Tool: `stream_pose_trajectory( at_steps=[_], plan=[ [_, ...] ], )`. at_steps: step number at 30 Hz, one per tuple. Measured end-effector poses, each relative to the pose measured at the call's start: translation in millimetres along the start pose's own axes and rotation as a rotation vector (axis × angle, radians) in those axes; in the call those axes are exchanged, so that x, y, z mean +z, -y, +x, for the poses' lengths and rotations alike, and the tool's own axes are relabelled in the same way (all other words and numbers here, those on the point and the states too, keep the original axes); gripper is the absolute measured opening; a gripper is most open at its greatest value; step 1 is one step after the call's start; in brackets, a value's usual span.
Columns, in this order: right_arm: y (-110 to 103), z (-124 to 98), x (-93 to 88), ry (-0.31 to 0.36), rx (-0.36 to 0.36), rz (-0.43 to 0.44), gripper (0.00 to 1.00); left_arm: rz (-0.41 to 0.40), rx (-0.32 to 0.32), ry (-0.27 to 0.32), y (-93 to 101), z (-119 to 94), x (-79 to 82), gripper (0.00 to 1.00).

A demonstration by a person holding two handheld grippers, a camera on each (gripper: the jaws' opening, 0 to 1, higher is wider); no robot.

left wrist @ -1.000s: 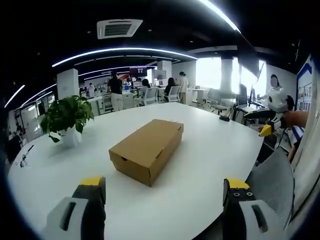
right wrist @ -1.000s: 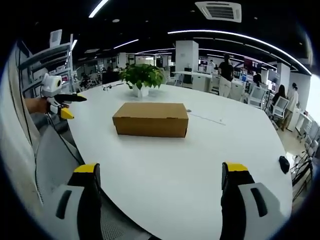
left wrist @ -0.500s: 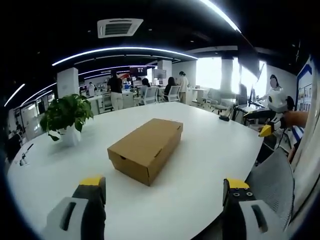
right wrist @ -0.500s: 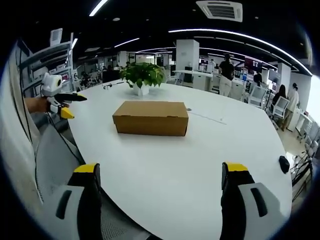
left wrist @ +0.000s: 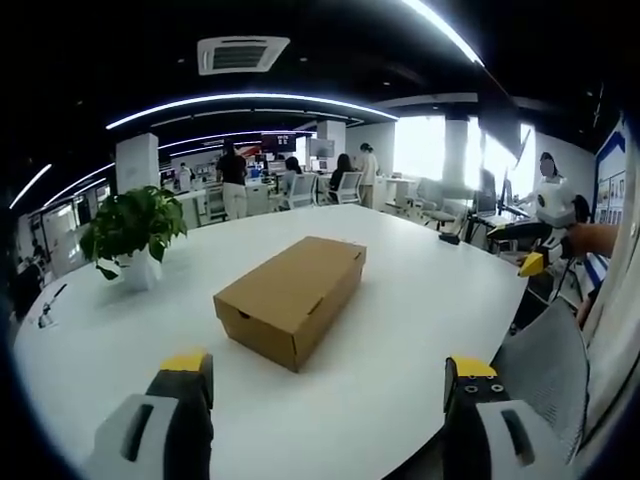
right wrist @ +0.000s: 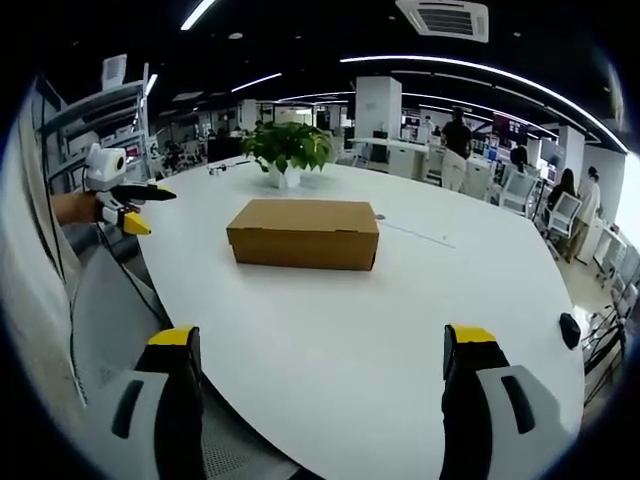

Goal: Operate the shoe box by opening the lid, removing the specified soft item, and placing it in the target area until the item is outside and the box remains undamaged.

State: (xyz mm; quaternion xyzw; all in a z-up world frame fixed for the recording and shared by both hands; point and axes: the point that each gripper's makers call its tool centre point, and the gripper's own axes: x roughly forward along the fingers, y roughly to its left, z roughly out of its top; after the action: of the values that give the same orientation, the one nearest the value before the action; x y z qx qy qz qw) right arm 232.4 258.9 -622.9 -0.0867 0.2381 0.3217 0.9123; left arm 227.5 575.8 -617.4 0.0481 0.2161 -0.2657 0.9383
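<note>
Brown cardboard shoe box [left wrist: 291, 298] is keeping its place since earlier, only views are shifting slightly | box is lying closed on round white table [right wrist: 400, 330], near potted green plant [right wrist: 287, 152] | left gripper [left wrist: 326, 372] and right gripper [right wrist: 320, 342] are both hovering with jaws wide apart, holding nothing

No readable text, labels, brand names or numbers are showing in either view. The plain brown shoe box [left wrist: 290, 293] is displaying no printing on its visible sides. A blue wall board [left wrist: 612, 170] is appearing at the far right of the left gripper view, its lettering too small to read.
</note>
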Motion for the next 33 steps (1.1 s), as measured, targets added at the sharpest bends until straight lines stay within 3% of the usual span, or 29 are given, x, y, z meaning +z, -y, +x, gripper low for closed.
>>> stream_pose_trajectory(
  at_steps=[13, 33],
  plan=[
    [4, 3, 0.4, -0.007, 0.009, -0.013, 0.96, -0.002, 0.01, -0.005, 0.0, 4, 0.7, 0.96],
    [18, 22, 9.0, -0.011, 0.057, -0.072, 0.89, -0.01, 0.051, -0.034, -1.7, 27, -1.4, 0.81]
  ],
)
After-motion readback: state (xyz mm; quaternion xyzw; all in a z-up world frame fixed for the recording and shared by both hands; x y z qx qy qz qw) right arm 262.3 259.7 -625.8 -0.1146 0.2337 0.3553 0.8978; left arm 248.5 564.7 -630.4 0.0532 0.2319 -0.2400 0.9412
